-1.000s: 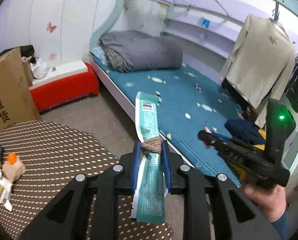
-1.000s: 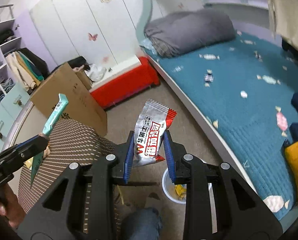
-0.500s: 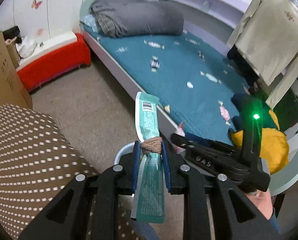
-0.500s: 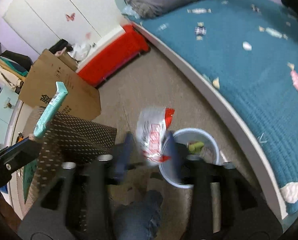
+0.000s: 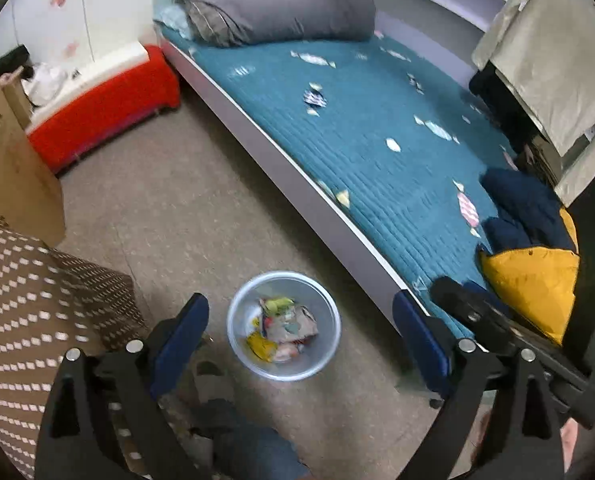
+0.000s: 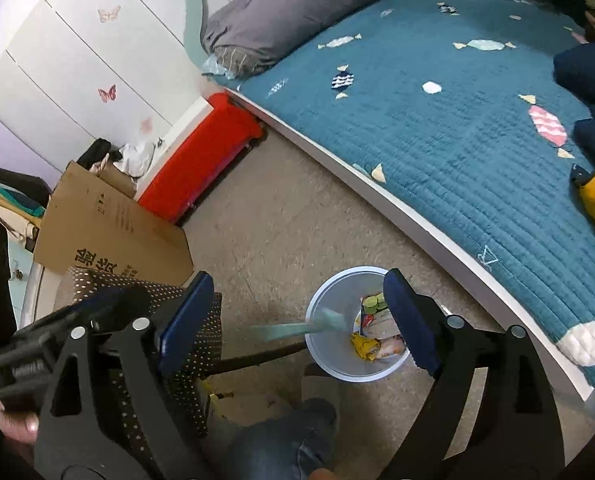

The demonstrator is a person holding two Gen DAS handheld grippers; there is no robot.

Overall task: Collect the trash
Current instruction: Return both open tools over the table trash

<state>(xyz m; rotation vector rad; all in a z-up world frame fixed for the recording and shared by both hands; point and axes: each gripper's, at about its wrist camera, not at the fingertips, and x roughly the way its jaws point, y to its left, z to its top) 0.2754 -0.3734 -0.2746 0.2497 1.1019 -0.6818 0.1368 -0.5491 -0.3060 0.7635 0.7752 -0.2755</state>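
Denim, a knee [image 5: 253, 444] blurred at the bottom edge of both views, sits nearest, between the spread black arms of each tool. The left gripper [image 5: 300, 336] is released, its blue pads wide apart with nothing between them; the right gripper [image 6: 293, 320] is likewise released and empty. Just past the left gripper's tips, on the floor [image 5: 185, 200], stands a pale round bin [image 5: 329, 312], and inside it lie crumpled wrappers [image 5: 287, 328], yellow, green and silver-red. In the right wrist view the same bin [image 6: 329, 356] shows between the fingers, partly behind the right pad, and a teal wrapper [image 6: 297, 326], smeared by motion, hangs in the air across the bin's near rim, touching neither gripper. The right gripper's body [image 5: 509, 340] juts in at the right of the left view, and the left one [image 6: 57, 332] at the left of the right view. To the left is a brown dotted table [image 5: 29, 300], with a leaning cardboard sheet [image 6: 109, 228] behind it. Beyond the floor runs the white edge of a bed [image 5: 377, 140] under a teal quilt; a navy and yellow bundle [image 5: 533, 248] lies at its near end and a folded grey duvet [image 5: 273, 4] at the far end. A red bench [image 5: 105, 108] stands against the wall by the bed's head.
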